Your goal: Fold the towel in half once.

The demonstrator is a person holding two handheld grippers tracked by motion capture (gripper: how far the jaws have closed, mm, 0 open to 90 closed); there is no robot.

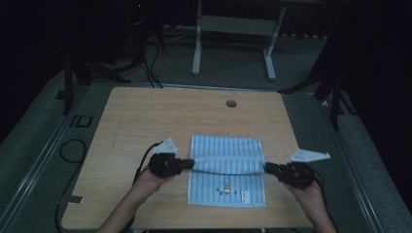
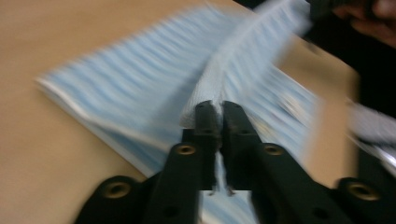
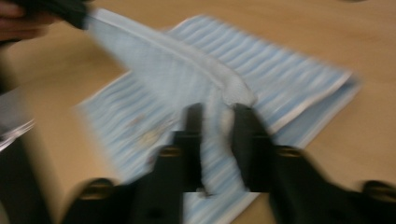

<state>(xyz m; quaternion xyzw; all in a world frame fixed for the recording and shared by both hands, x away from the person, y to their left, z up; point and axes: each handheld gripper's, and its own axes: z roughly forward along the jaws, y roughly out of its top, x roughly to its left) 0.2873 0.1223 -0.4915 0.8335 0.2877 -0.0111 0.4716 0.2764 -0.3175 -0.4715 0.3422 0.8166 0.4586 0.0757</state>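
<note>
Folding the striped towel (image 1: pixel 227 182): my left gripper (image 2: pixel 215 105) is clamped on its raised edge, my right gripper (image 3: pixel 219 110) seemingly loosening through blur; laying it flat remains

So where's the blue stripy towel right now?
In the high view the blue stripy towel lies on the near middle of the wooden table, between the left gripper and the right gripper.

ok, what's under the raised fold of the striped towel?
The striped towel's own lower layer lies flat on the wooden table there. The strip directly beneath the fold is covered, so unseen.
</note>
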